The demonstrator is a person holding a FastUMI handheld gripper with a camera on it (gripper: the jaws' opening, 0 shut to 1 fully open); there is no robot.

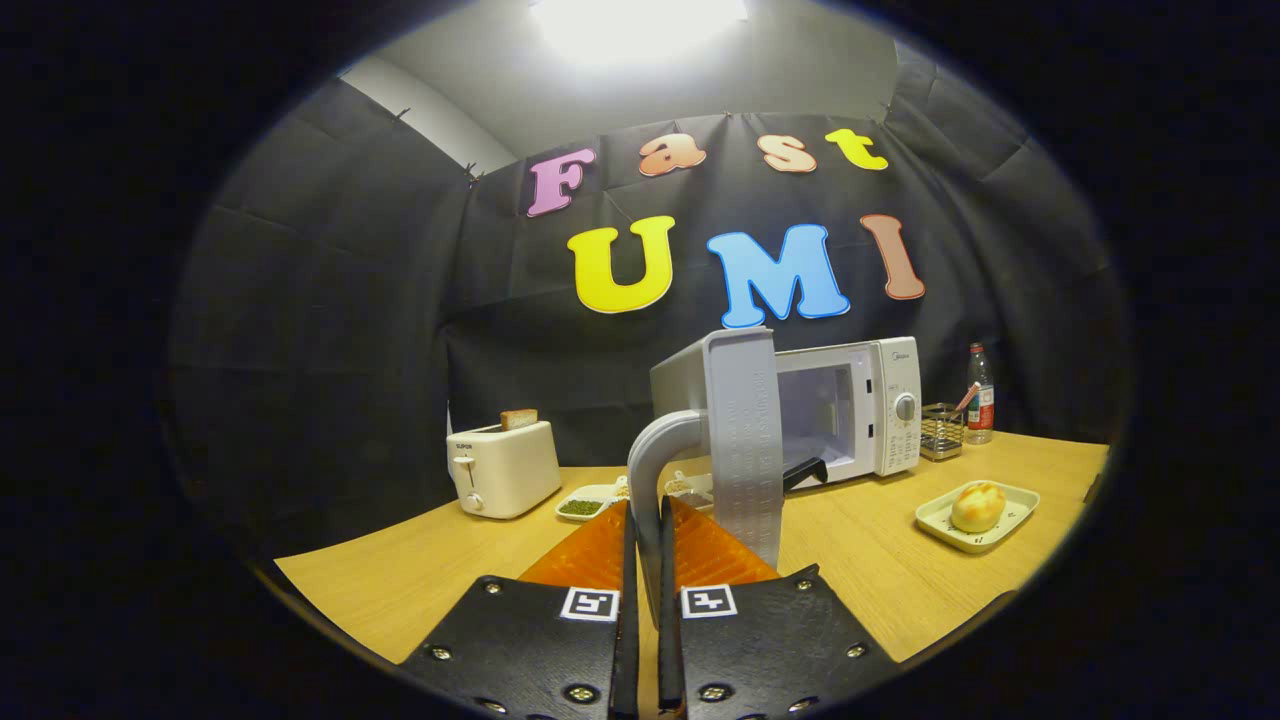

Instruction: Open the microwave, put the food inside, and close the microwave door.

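A: White microwave (850, 410) on the pale wooden table (880, 580), its grey door (745, 440) swung wide toward the gripper?

B: Yes. The gripper (645, 520) has its orange fingers (710, 550) closed on the door's curved grey handle (655, 450), one on each side.

A: And the food?

B: A round golden bun (977, 505) on a pale rectangular tray (975, 518), off to the right of the fingers, just in front of the microwave.

A: Anything else around?

B: A cream toaster (503, 467) with a slice of toast (518, 418) to the left, small white dishes (590, 500) beyond the fingers, a wire basket (940, 432) and a bottle (980, 393) beside the microwave.
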